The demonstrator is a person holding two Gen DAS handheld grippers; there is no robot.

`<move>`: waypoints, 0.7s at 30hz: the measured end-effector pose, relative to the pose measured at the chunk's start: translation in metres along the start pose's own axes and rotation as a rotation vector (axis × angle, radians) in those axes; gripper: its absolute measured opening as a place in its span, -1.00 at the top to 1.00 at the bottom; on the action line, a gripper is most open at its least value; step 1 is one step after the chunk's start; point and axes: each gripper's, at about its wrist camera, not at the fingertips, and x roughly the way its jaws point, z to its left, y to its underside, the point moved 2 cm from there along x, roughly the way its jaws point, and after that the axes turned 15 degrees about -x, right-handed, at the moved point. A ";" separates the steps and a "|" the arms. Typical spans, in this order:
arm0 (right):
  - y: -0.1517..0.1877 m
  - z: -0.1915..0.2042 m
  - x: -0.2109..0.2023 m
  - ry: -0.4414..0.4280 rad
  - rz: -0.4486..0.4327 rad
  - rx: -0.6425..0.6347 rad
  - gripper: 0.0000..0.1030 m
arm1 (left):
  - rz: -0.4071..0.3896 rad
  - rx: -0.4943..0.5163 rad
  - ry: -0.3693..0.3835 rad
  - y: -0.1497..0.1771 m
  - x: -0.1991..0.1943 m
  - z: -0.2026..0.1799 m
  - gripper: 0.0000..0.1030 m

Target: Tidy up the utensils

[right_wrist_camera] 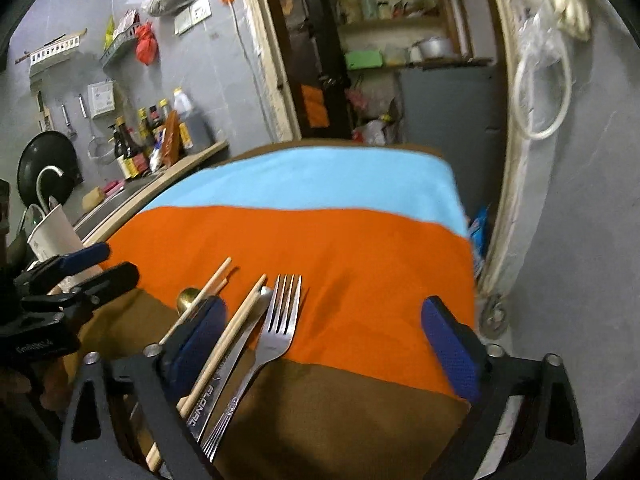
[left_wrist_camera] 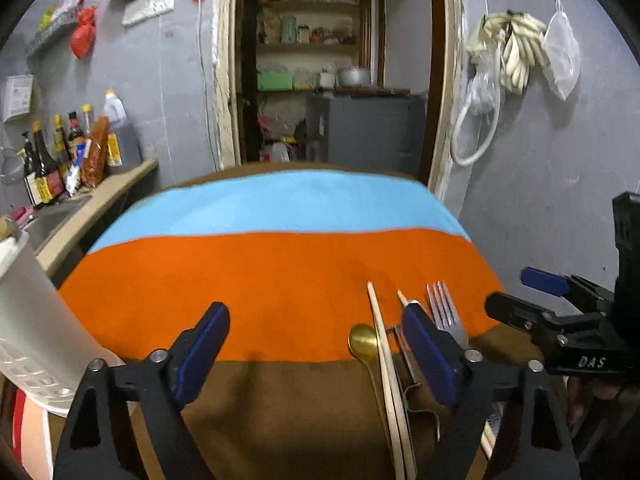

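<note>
Left wrist view: left gripper (left_wrist_camera: pixel 316 344), blue-padded jaws spread wide w/ nothing held, hangs over the striped blue, orange & brown tablecloth (left_wrist_camera: pixel 260 272). Utensils lie side by side near the cloth's right edge: gold metal spoon (left_wrist_camera: pixel 363 342), pale wooden chopsticks (left_wrist_camera: pixel 382 336), steel fork (left_wrist_camera: pixel 444 312). White perforated plastic holder (left_wrist_camera: pixel 28 320) stands at left. Right wrist view: right gripper (right_wrist_camera: pixel 332 344), also wide open & empty, sits above the fork and a steel knife (right_wrist_camera: pixel 234 364) stamped w/ lettering.
</note>
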 end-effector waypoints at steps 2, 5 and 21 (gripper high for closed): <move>0.005 0.000 0.010 -0.036 0.022 0.003 -0.42 | 0.039 -0.001 0.001 0.000 0.008 -0.001 -0.41; 0.009 0.000 0.022 -0.069 0.046 -0.003 -0.15 | 0.113 -0.012 0.011 0.003 0.022 0.001 -0.01; 0.005 0.001 0.060 -0.268 0.089 -0.075 0.34 | 0.330 -0.131 0.172 0.012 0.057 0.015 0.50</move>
